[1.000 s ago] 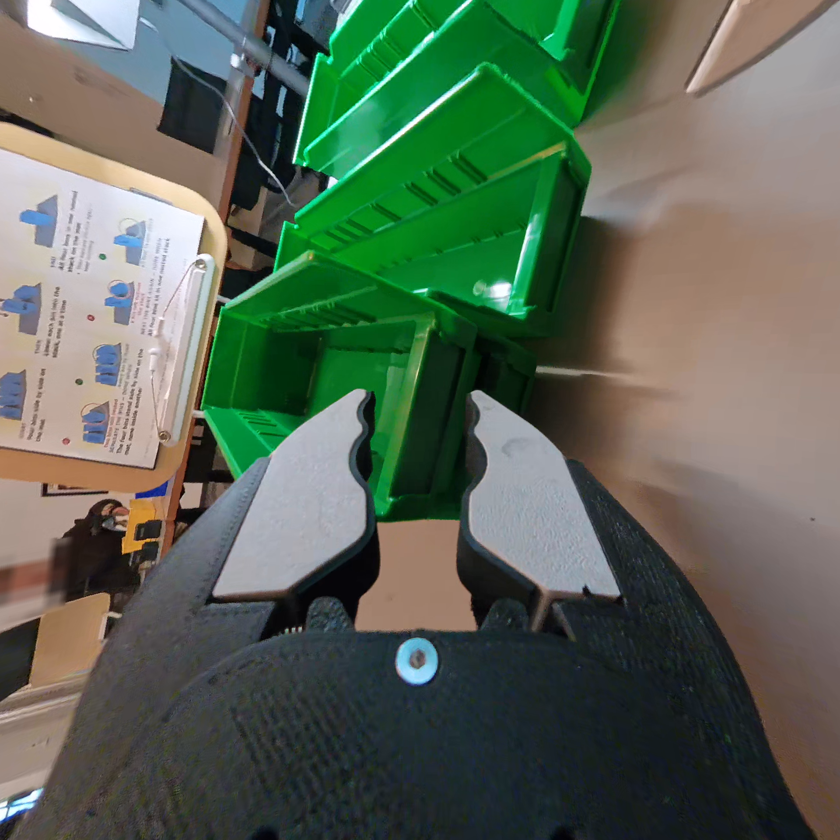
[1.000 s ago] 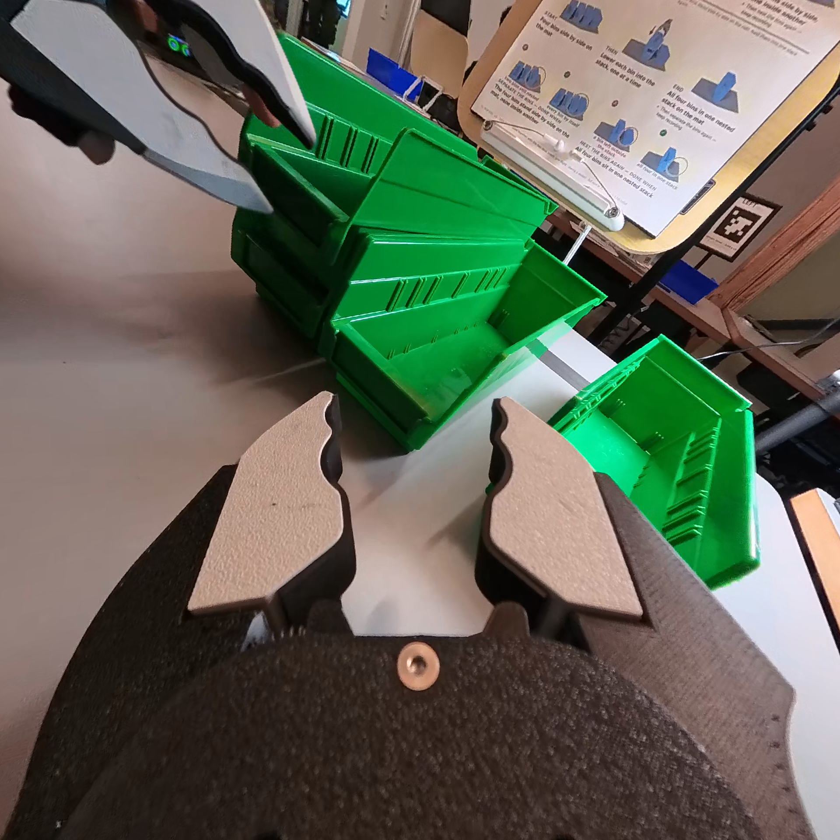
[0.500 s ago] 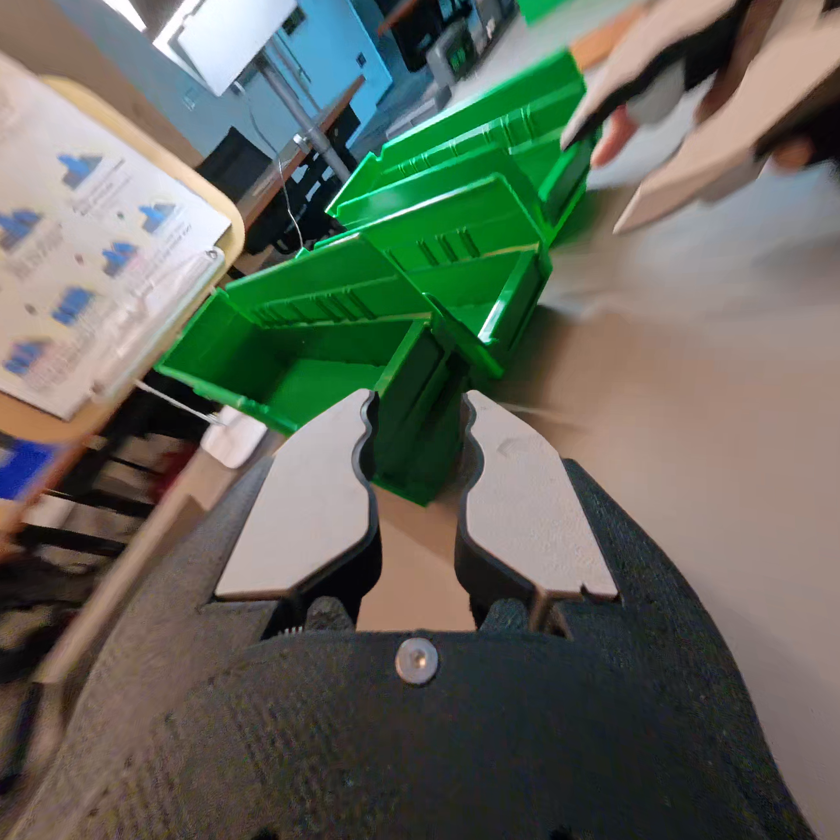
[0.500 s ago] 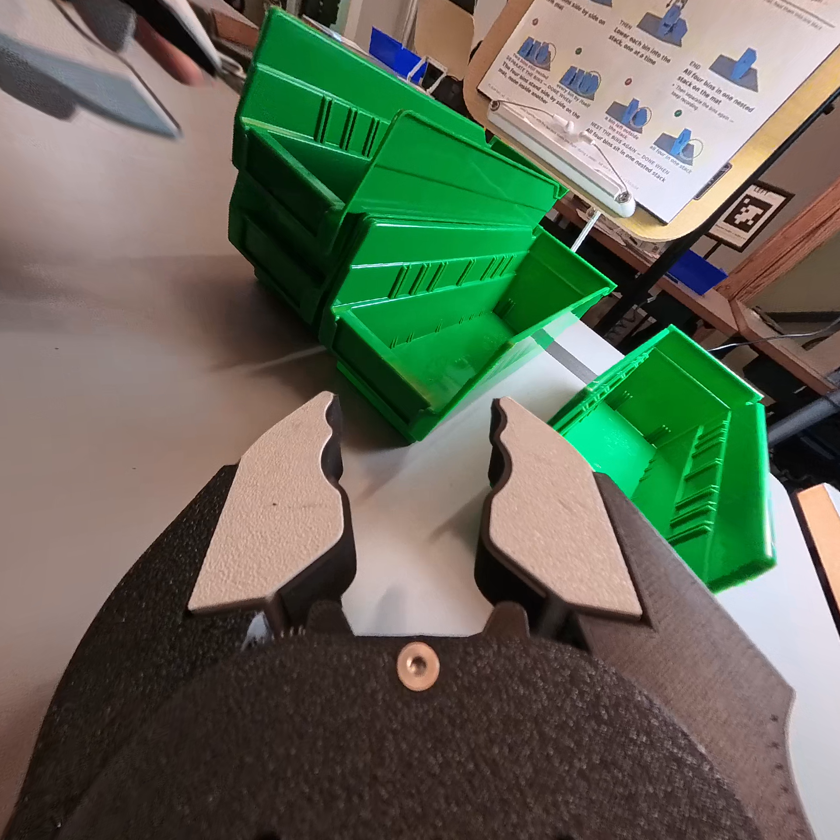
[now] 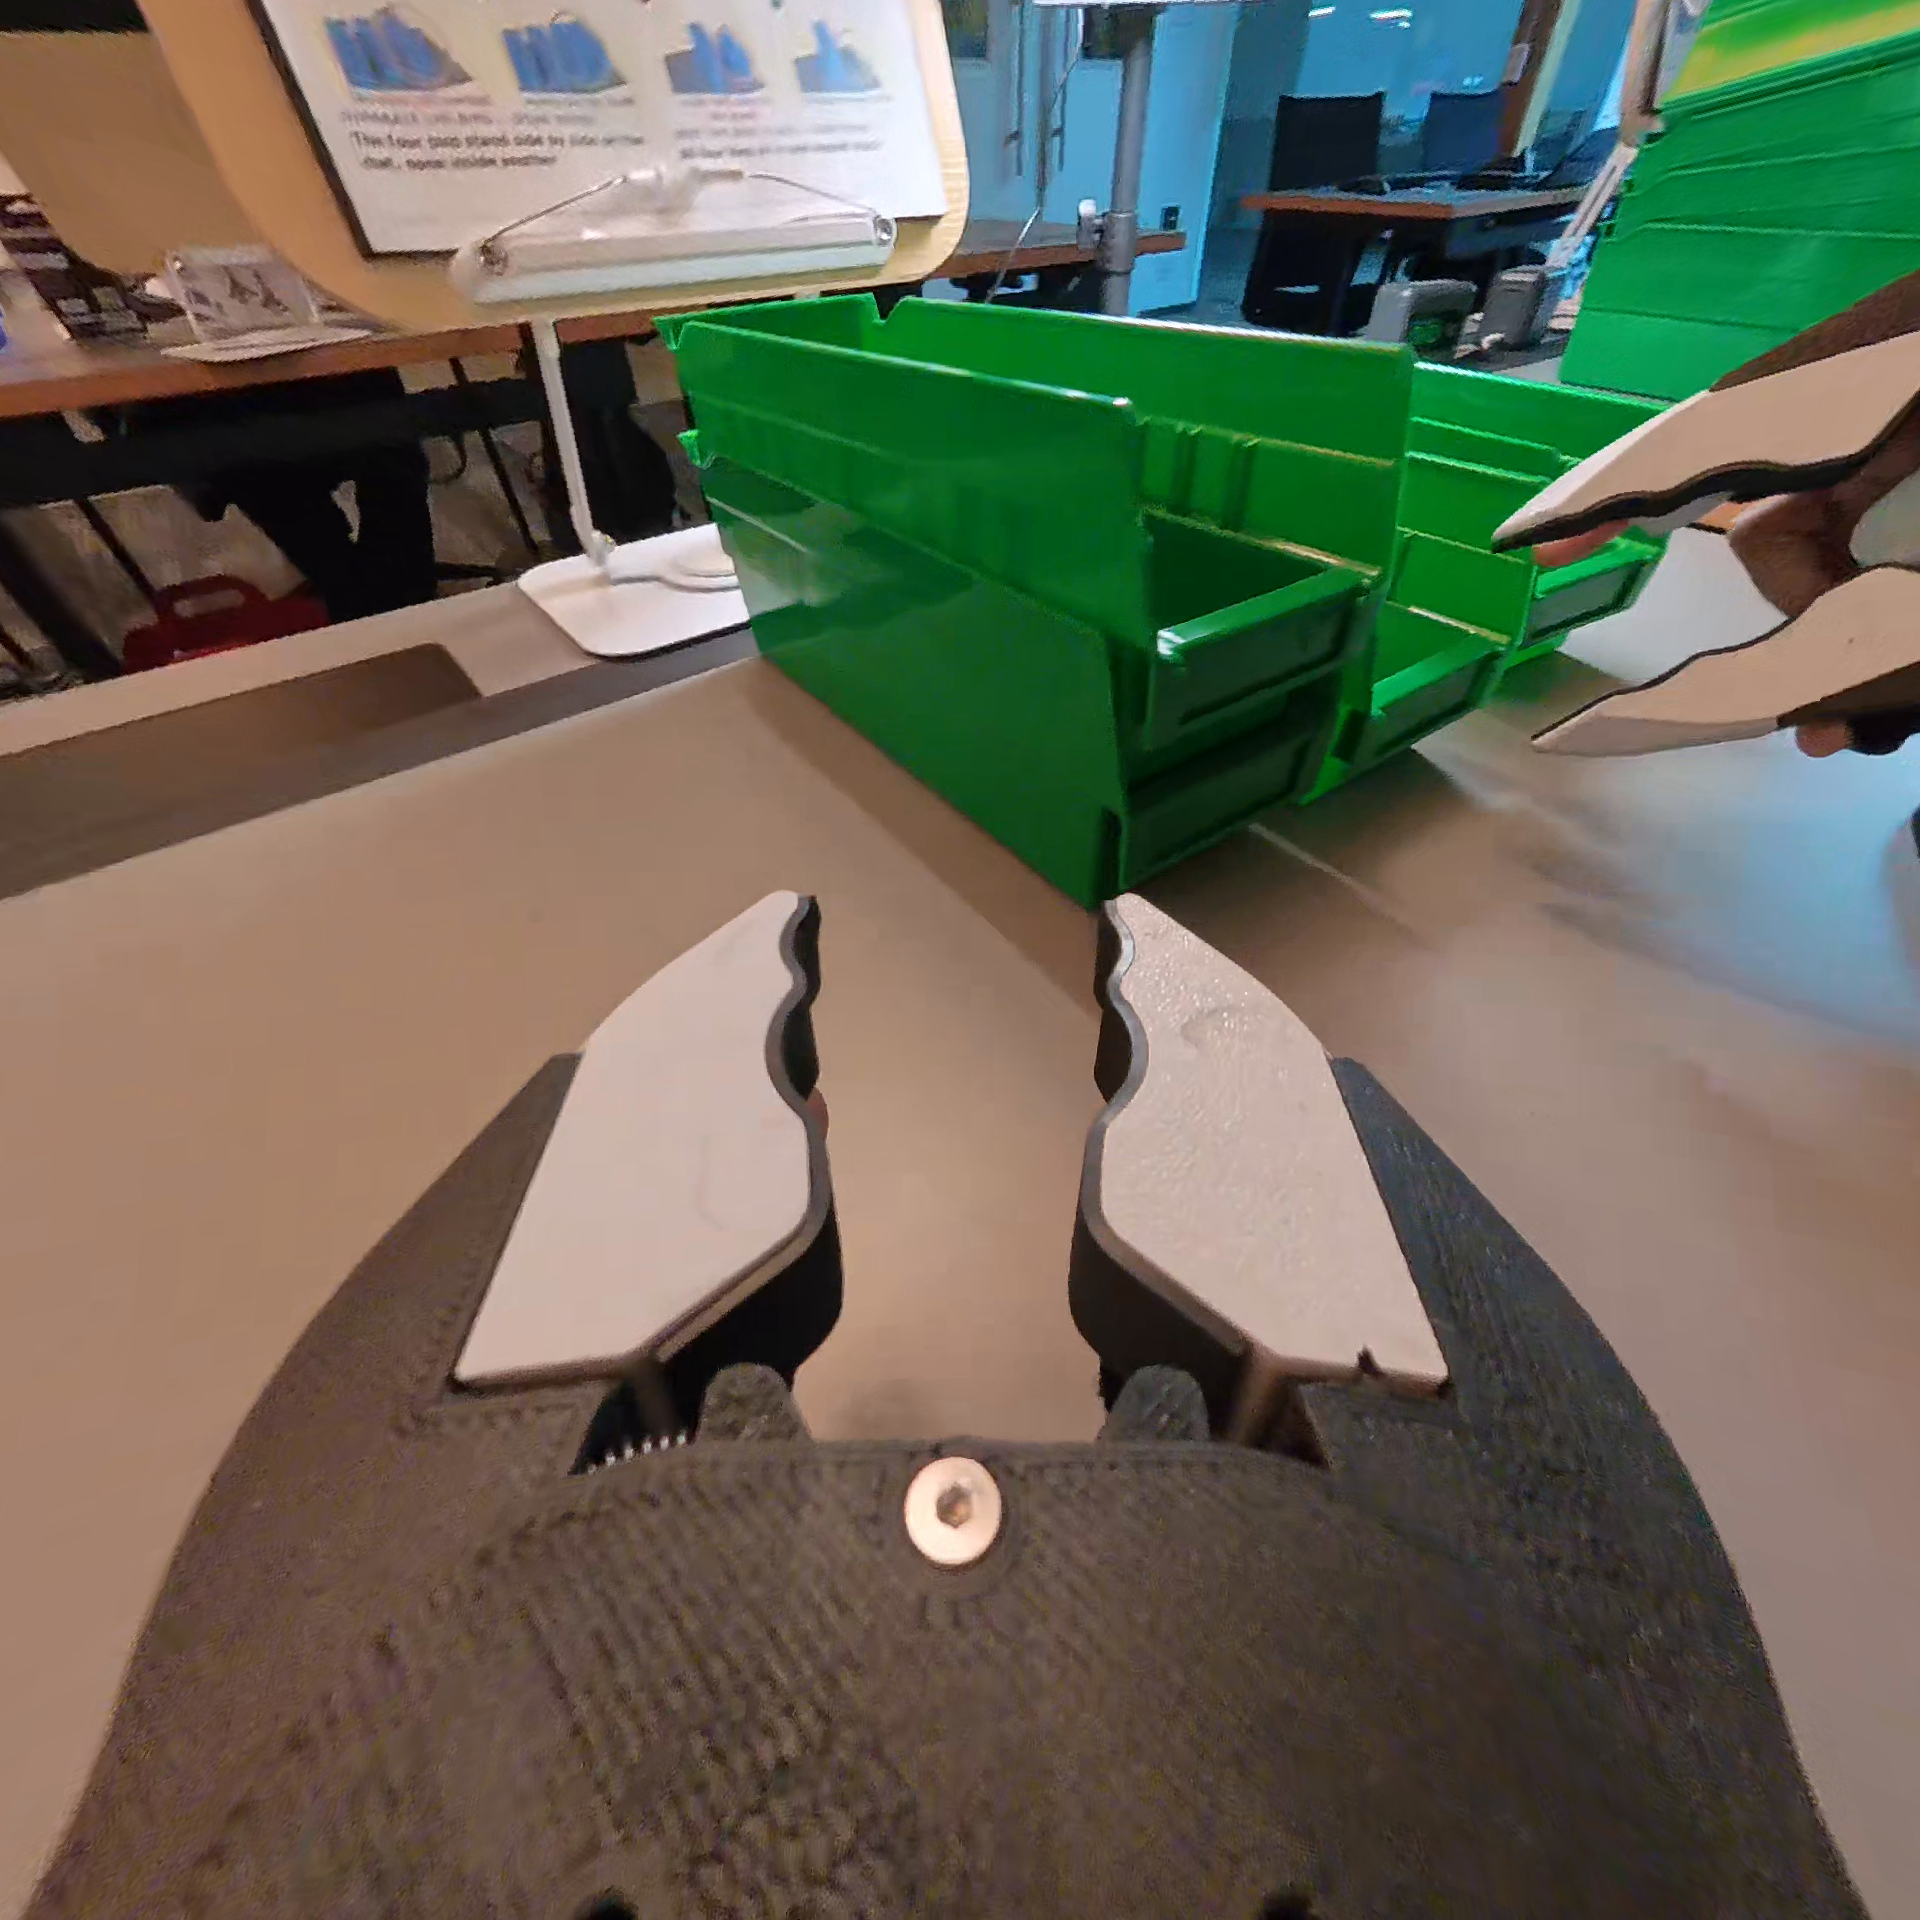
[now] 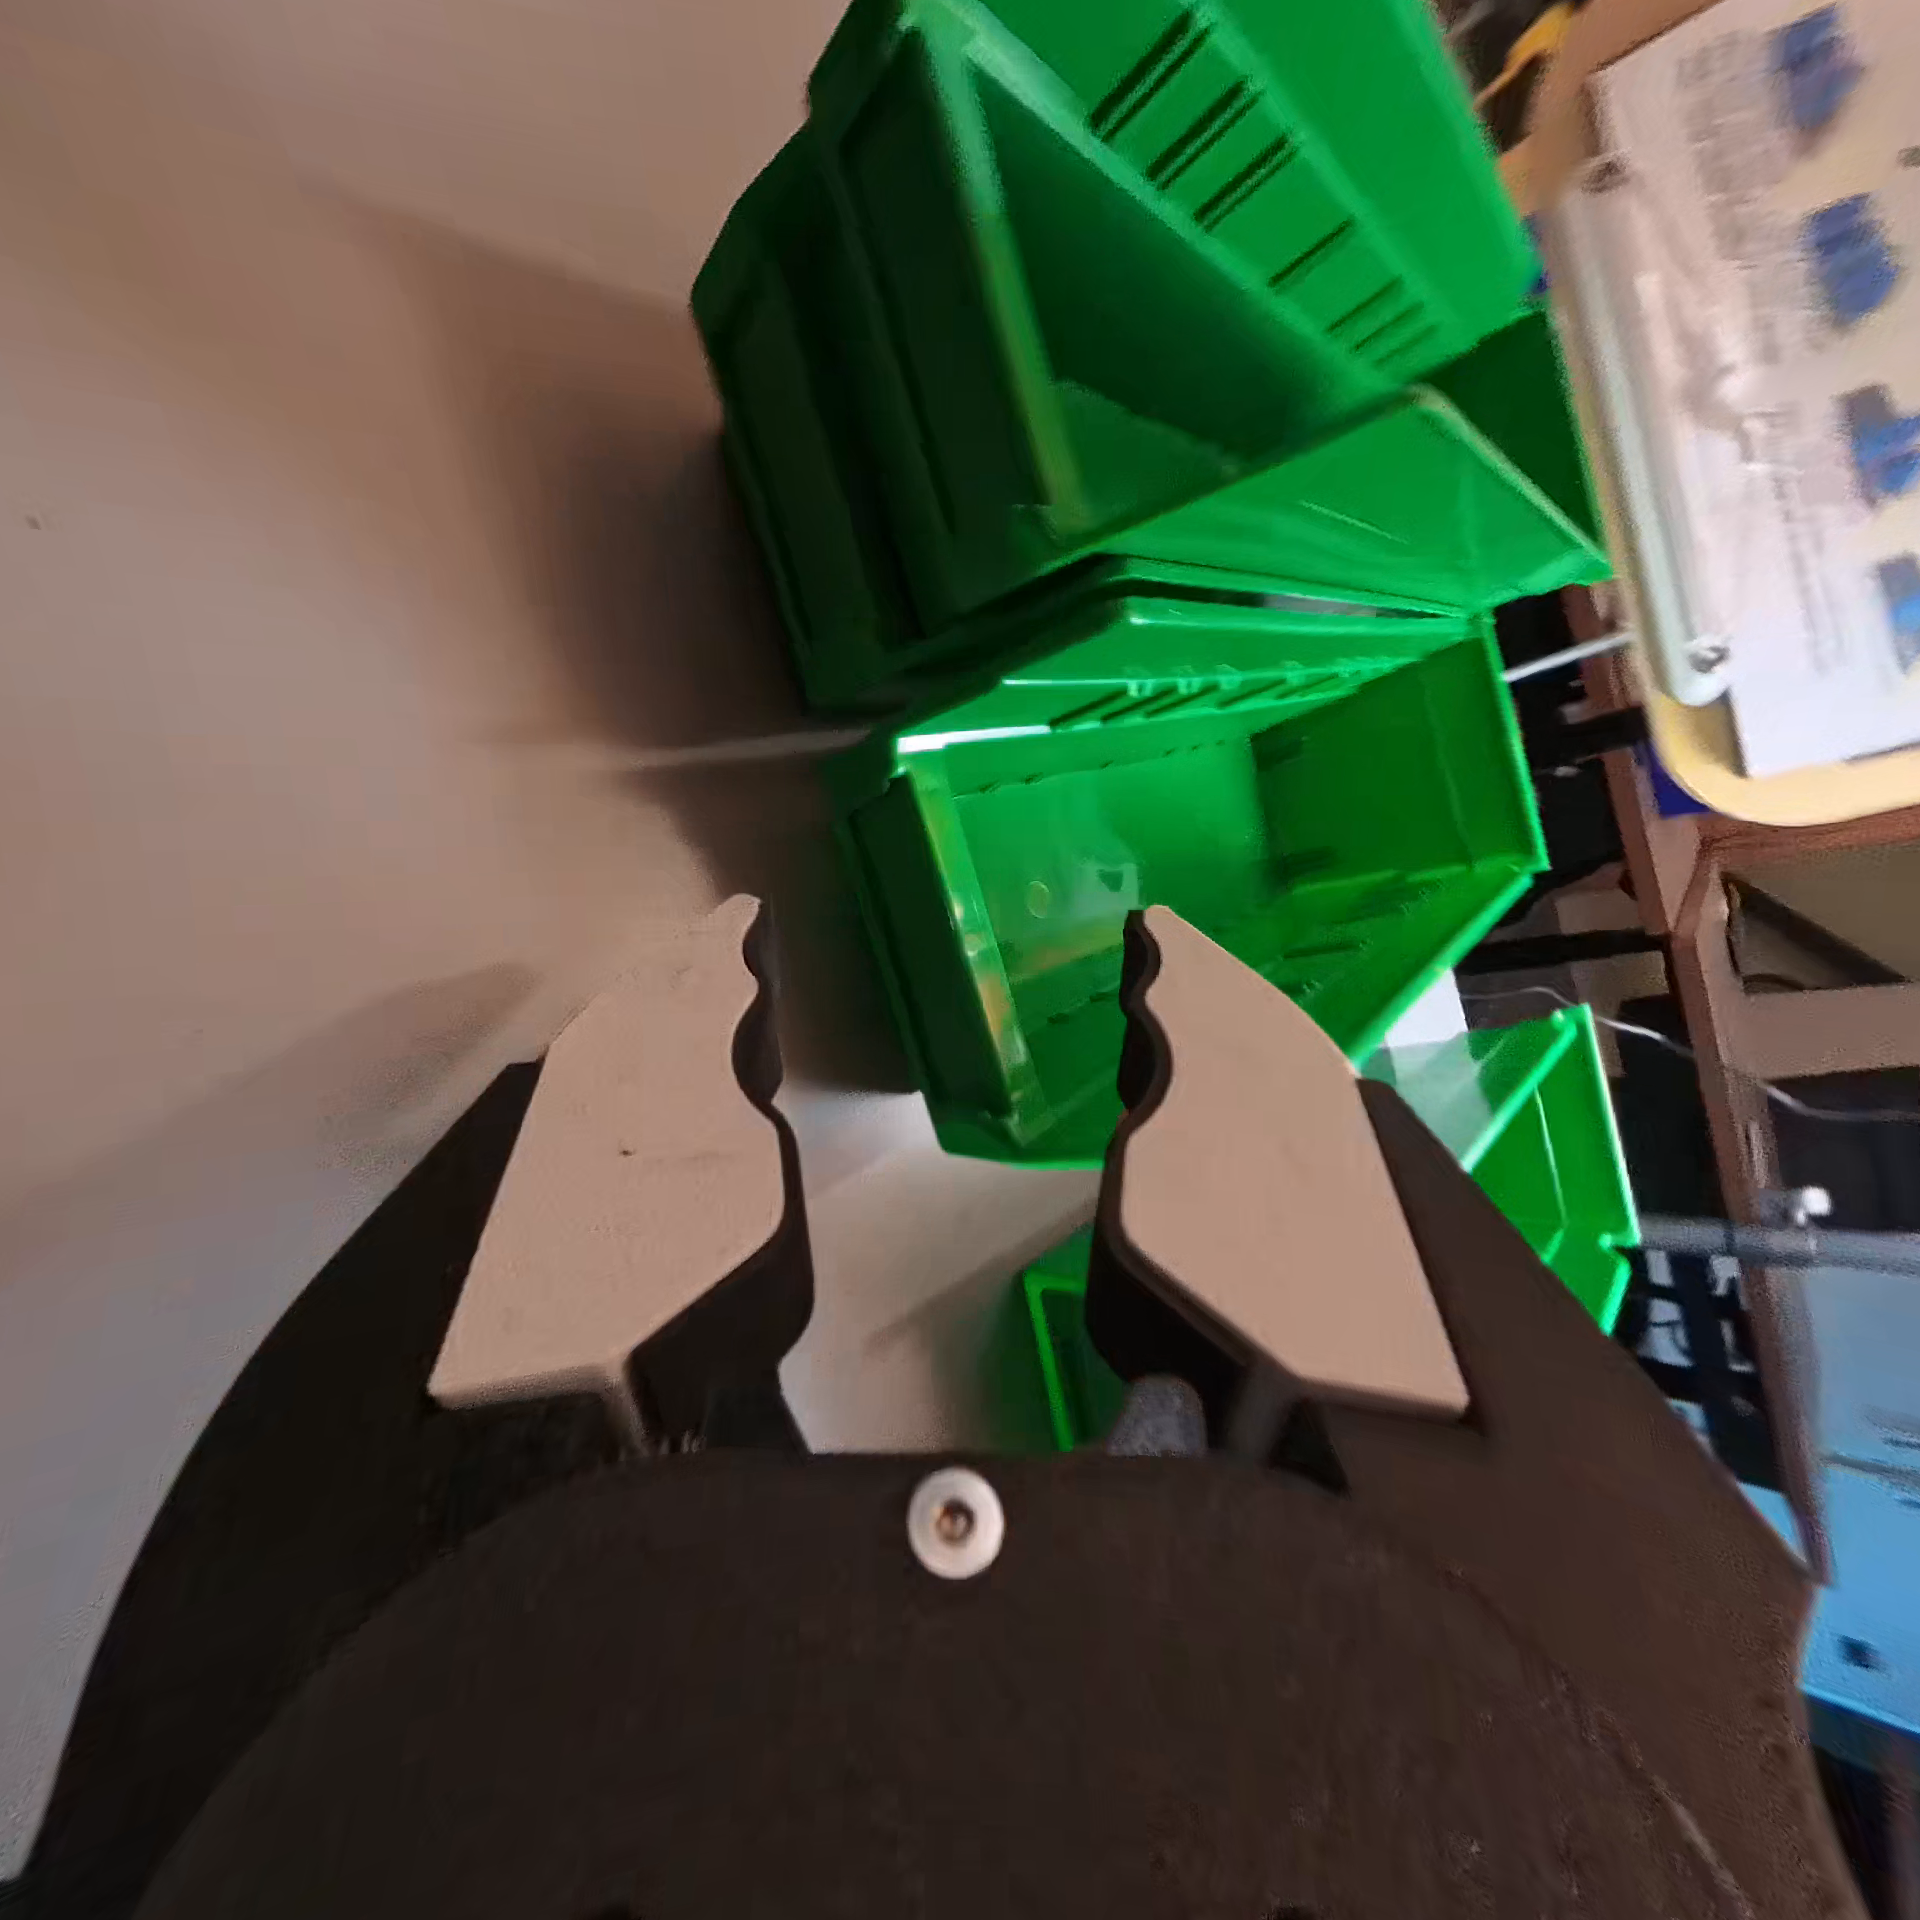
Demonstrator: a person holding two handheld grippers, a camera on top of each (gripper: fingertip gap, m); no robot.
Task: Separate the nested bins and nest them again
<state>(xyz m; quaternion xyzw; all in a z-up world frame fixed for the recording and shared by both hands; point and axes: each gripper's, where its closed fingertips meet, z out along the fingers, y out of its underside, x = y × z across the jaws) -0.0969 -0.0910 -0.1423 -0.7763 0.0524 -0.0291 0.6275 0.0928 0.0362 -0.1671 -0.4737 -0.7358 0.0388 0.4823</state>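
The bins are glossy green moulded plastic, tapered, with ribbed side walls and a lipped front. A nested pair (image 5: 997,582) stands on the matte tan bench (image 5: 364,987), and a single bin (image 6: 1174,883) stands just beside it on its right, its shiny floor catching the light. A further bin (image 6: 1538,1164) lies nearer the bench's far edge, partly hidden behind the right gripper's finger. Behind them stands a clipboard-like board (image 5: 644,125) carrying a printed sheet of blue diagrams, held up on a white stand.

The left gripper (image 5: 956,925) has a coarse black printed body and smooth grey finger plates with wavy inner edges. Half a second ago its fingers straddled the front corner of the nested pair; now it has drawn back and levelled out, the fingers spread apart with nothing but bare bench between them — the pair's corner sits just ahead of the tips.

The right gripper (image 6: 940,914) has rolled sharply onto its side since then and moved in closer. Its fingers are parted and empty, poised just before the single bin's front lip — in the left wrist view they reach in from the right, one finger above the other.
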